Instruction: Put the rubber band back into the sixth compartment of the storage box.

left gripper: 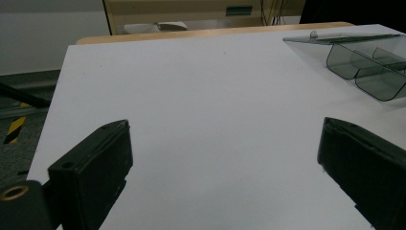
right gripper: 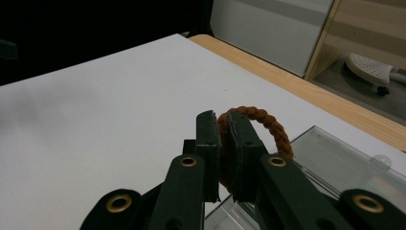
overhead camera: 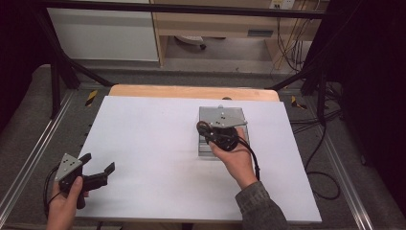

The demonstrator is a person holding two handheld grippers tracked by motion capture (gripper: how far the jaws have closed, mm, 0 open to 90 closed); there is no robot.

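Note:
My right gripper hovers over a clear plastic compartment box right of the sheet's middle. It is shut on a brown braided ring. In the right gripper view the ring arcs out from between the closed jaws of the gripper, above the clear box. My left gripper rests at the sheet's near left corner, open, with nothing between its jaws. The left gripper view has the wide-apart jaws of that gripper over bare white surface, with the box and its raised lid at the far right.
A white sheet covers the wooden table, whose far edge shows beyond it. Metal rails and black cables run along both sides on the floor. A cabinet and shelving stand behind the table.

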